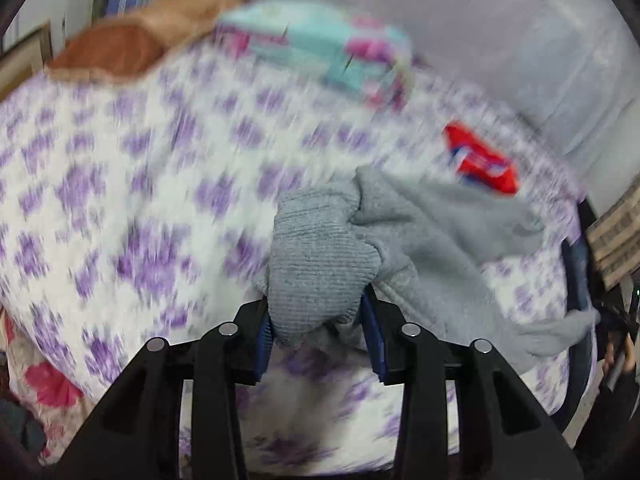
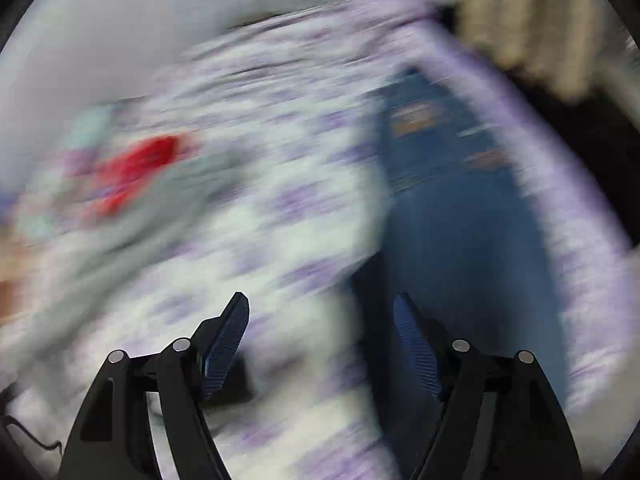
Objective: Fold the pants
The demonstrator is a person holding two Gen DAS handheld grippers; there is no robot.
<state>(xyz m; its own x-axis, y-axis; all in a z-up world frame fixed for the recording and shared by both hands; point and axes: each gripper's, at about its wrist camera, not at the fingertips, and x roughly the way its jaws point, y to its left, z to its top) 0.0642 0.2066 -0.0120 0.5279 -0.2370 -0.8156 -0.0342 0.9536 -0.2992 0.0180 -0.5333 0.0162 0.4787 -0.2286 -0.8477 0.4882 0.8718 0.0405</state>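
Note:
Grey knit pants (image 1: 400,232) hang bunched over a bed with a white and purple flowered sheet (image 1: 140,184). My left gripper (image 1: 320,320) is shut on the pants' ribbed cuff, which fills the gap between the blue pads; the rest of the cloth trails right toward the bed's edge. In the right wrist view, which is heavily blurred, my right gripper (image 2: 322,320) is open and empty above the sheet (image 2: 260,240). A grey blur at the left there may be the pants (image 2: 160,208).
A red packet (image 1: 480,160) lies on the sheet behind the pants. A turquoise and pink folded cloth (image 1: 320,44) and a brown pillow (image 1: 120,48) sit at the far end. Blue jeans (image 2: 460,220) lie along the bed's right edge. A grey wall is behind.

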